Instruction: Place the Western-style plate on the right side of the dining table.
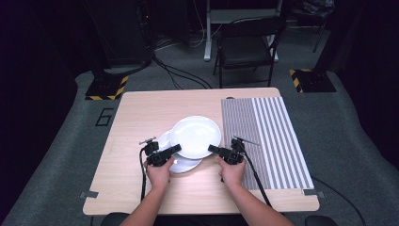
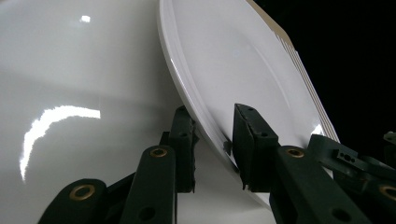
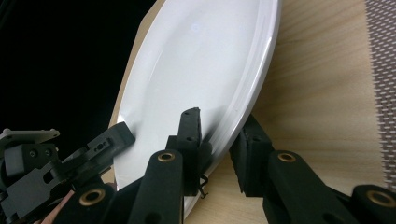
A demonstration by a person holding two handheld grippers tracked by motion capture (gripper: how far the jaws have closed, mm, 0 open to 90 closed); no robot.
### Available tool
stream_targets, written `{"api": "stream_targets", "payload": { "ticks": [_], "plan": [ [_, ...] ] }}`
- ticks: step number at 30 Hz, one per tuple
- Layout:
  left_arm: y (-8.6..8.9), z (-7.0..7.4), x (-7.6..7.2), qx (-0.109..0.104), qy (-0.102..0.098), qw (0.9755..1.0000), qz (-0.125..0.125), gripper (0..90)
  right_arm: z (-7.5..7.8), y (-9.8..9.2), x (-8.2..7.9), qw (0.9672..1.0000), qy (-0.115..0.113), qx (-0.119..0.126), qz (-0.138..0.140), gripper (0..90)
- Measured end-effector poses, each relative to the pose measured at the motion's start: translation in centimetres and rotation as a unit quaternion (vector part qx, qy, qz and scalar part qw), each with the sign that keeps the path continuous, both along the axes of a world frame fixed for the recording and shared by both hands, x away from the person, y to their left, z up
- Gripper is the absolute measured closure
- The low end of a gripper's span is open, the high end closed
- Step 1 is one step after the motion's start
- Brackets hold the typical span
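Got both clamped on the glossy round white top plate point(image 1: 195, 136): my left gripper point(image 1: 175, 149) pinches its rim one side, right gripper point(image 1: 212, 149) opposite, smooth second plate point(image 1: 181, 165) underneath.

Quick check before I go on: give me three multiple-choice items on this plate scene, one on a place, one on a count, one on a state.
1. Where does the striped mat lie?
A. On the table's right part
B. On the table's left part
C. On the floor

2. How many white plates are there?
A. One
B. Two
C. Four

3. How does the left gripper stand to the upper plate?
A. Open above it
B. Clamped on its rim
C. Resting on the mat

Key: 1 A, the mat covers the table's right side. 2 B, a lower plate shows beneath the upper one. 3 B, its jaws sit either side of the rim.
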State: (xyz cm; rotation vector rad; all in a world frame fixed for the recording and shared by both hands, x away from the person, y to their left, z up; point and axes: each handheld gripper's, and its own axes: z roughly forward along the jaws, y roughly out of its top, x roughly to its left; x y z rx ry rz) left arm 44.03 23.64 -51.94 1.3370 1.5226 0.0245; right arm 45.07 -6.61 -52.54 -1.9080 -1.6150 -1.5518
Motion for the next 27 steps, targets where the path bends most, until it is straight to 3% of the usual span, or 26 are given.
{"api": "stream_targets", "payload": {
  "ticks": [9,19,27],
  "plan": [
    [0.0,0.7,-0.6,0.011,-0.027,0.9995,0.015,69.1,0.8,0.3,-0.5,0.9997,-0.02,-0.006,0.012,72.9],
    [-0.3,1.1,-0.9,0.017,-0.038,0.999,0.014,68.7,1.4,0.1,-0.8,0.9996,-0.022,-0.008,0.015,72.6],
    [-0.7,1.4,-1.0,0.017,-0.039,0.999,0.012,67.8,2.1,-0.2,-0.8,0.9984,-0.04,-0.031,0.027,70.7]
  ]
}}
